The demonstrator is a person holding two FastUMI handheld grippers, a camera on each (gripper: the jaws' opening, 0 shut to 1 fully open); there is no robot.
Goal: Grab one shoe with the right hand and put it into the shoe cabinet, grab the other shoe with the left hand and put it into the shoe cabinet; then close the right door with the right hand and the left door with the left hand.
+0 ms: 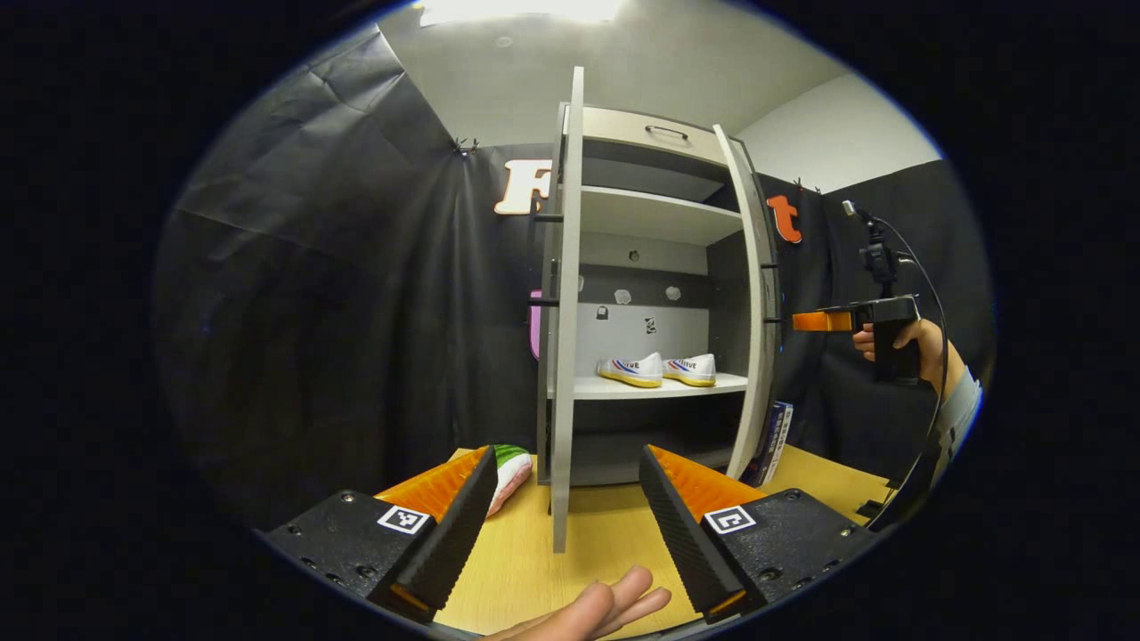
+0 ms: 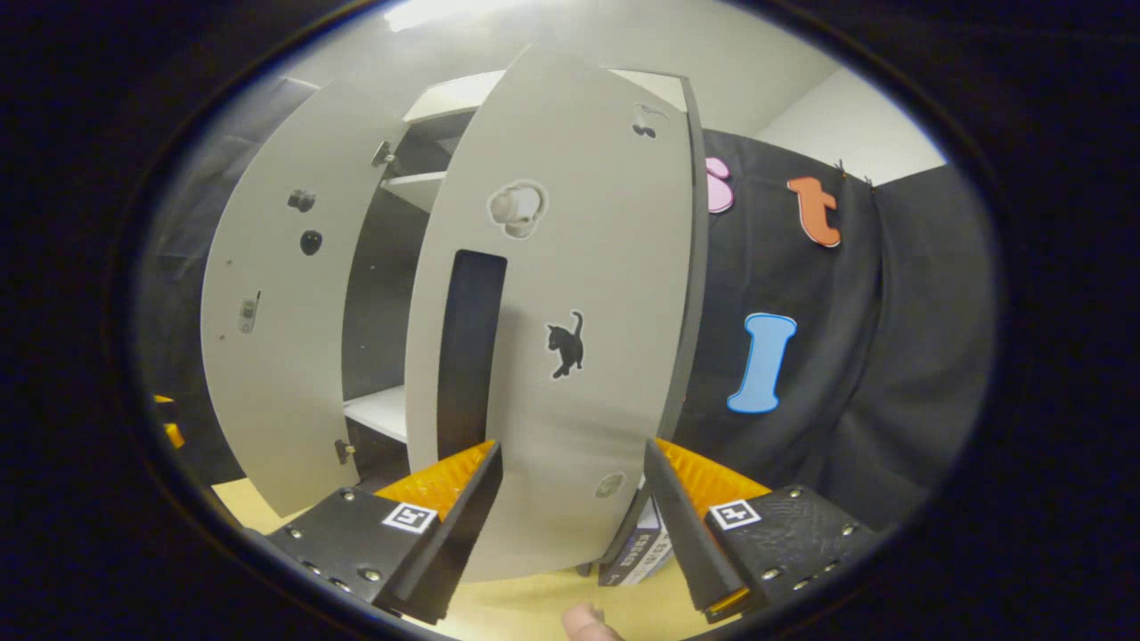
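Sitting side by side on the shoe cabinet middle shelf: both white shoes. Left gripper fingers spread, nothing between them, facing the edge of the open left door. Right gripper fingers apart, empty, right up at the outer face of the right door, which is partly swung; contact unclear. Wooden table underneath.

Two white shoes side by side on shelf of open-doored grey shoe cabinet.
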